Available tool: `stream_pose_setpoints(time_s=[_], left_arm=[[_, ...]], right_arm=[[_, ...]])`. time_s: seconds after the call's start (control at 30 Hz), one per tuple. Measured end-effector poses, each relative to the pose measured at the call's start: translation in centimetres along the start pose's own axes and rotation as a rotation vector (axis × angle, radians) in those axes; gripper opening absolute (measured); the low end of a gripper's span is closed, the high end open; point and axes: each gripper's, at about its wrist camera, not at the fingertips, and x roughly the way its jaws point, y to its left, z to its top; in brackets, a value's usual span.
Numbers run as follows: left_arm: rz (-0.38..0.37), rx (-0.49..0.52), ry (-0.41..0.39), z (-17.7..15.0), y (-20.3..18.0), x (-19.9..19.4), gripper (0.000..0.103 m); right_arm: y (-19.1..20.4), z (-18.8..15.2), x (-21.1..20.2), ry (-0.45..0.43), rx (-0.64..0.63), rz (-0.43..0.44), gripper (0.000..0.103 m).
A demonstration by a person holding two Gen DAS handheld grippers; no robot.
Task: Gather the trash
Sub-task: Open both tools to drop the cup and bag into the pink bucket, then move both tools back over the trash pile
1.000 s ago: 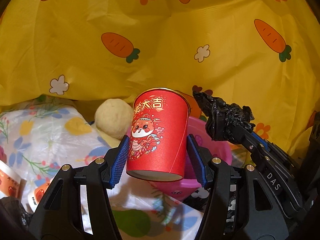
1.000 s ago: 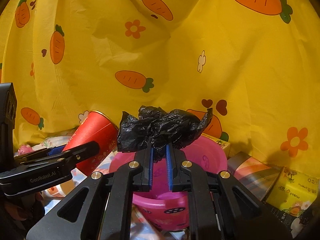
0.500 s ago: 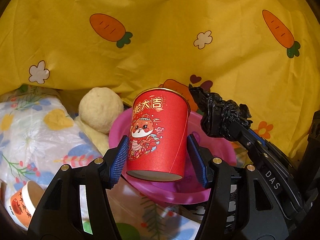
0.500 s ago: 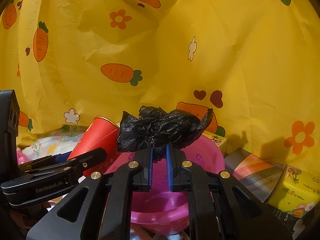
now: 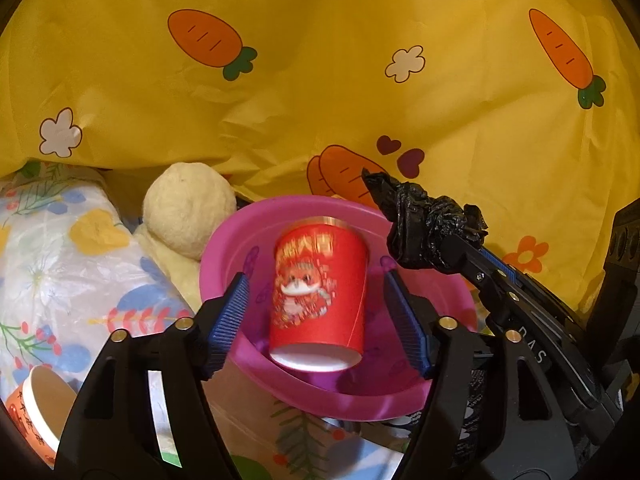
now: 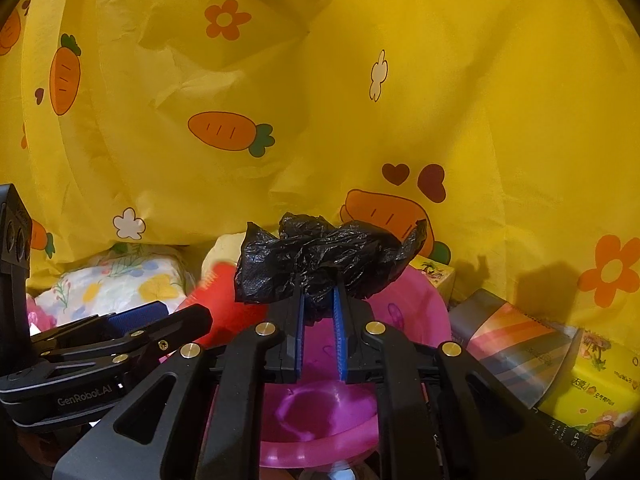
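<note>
A red paper cup with a cartoon print hangs blurred over the pink basin, between the fingers of my left gripper. The jaws are opening and there is a gap on each side of the cup. My right gripper has a crumpled black plastic bag pinched at its tips above the basin; its jaws are starting to open. In the left wrist view the bag and right gripper reach in from the right. The right wrist view shows the cup as a red blur beside the left gripper.
A yellow carrot-print cloth drapes behind everything. A cream plush ball and a floral plastic bag lie left of the basin; an orange paper cup sits at the bottom left. A striped box and a yellow tissue pack lie to the right.
The left jaws have spread and let go of the red cup, which now drops blurred into the basin. Both grippers have come closer over the basin. The right jaws have parted slightly.
</note>
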Motion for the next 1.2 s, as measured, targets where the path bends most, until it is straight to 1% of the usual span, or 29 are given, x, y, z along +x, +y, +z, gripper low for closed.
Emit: stream_pose_setpoints(time_s=[0.03,0.07,0.1,0.13,0.2,0.3,0.33,0.4,0.43,0.5,0.57,0.73,0.83,1.0,1.2], left_arm=[[-0.013,-0.005,-0.002,0.0,0.1,-0.1,0.075],[-0.020,-0.008,0.000,0.0,0.2,-0.1,0.078],[-0.014,-0.013,-0.003,0.0,0.3,-0.2,0.081],[-0.006,-0.018,-0.008,0.0,0.4,-0.4,0.082],[0.017,-0.029,-0.022,0.0,0.7,-0.9,0.087],[0.066,-0.044,-0.044,-0.1,1.3,-1.6,0.093],[0.085,-0.051,-0.048,-0.1,1.5,-1.9,0.093],[0.114,-0.065,-0.057,-0.2,2.1,-2.6,0.095],[0.126,-0.072,-0.064,-0.3,2.3,-3.0,0.095],[0.147,-0.081,-0.074,-0.5,2.8,-3.7,0.097],[0.163,-0.083,-0.075,-0.7,2.9,-4.3,0.097],[0.184,-0.063,-0.083,-1.1,2.5,-5.7,0.097],[0.200,-0.056,-0.099,-1.6,2.4,-6.8,0.097],[0.231,-0.048,-0.115,-2.7,2.1,-8.9,0.097],[0.296,-0.051,-0.157,-4.7,2.1,-12.6,0.097]], right_arm=[[-0.2,0.0,0.1,0.003,0.006,0.002,0.020],[-0.3,0.0,0.3,0.006,0.010,0.001,0.023],[-0.4,0.0,0.3,0.008,0.013,0.002,0.027],[-0.5,0.0,0.4,0.009,0.017,0.004,0.029],[-0.6,0.0,0.3,0.006,0.024,0.003,0.046],[-0.5,-0.1,0.1,-0.001,0.022,0.002,0.057],[-0.3,-0.2,0.1,0.000,0.019,0.001,0.061],[-0.1,-0.4,-0.1,-0.003,0.014,-0.002,0.071],[0.0,-0.5,-0.3,-0.003,0.011,-0.002,0.073],[0.3,-0.7,-0.5,-0.002,0.004,-0.005,0.082],[0.7,-0.8,-0.8,-0.005,-0.004,-0.011,0.087],[1.4,-0.9,-1.7,-0.001,-0.023,-0.016,0.090],[1.6,-1.1,-2.4,-0.007,-0.025,-0.024,0.095],[2.2,-1.4,-4.0,-0.020,-0.033,-0.023,0.096],[3.2,-2.4,-7.0,-0.049,-0.049,0.004,0.096]])
